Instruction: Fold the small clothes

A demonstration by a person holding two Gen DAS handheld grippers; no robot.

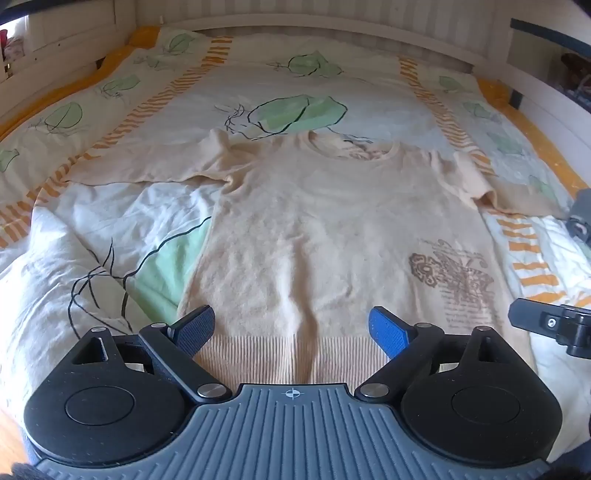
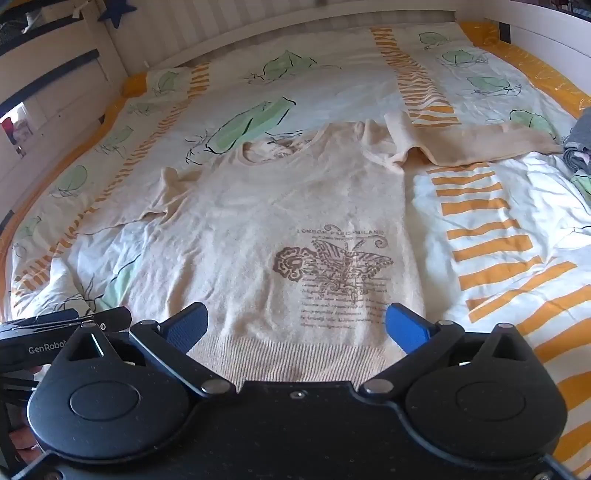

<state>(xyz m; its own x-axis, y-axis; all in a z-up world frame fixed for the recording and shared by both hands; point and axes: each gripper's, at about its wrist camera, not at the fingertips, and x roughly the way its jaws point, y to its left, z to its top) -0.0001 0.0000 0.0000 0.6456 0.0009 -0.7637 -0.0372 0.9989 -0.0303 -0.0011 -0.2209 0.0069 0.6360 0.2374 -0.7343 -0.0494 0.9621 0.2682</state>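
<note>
both grippers hang spread and empty above the ribbed hem of the cream sweater [image 1: 314, 229], left gripper [image 1: 291, 328] mid-hem, right gripper [image 2: 297, 325] near the butterfly print [image 2: 332, 269]. sweater lies flat, front up, sleeves out, on the bed. risk: pinching the rumpled leaf-patterned duvet [image 1: 110, 221] with the hem, dragging both. white slatted bed walls [image 2: 258, 33] surround it.
</note>
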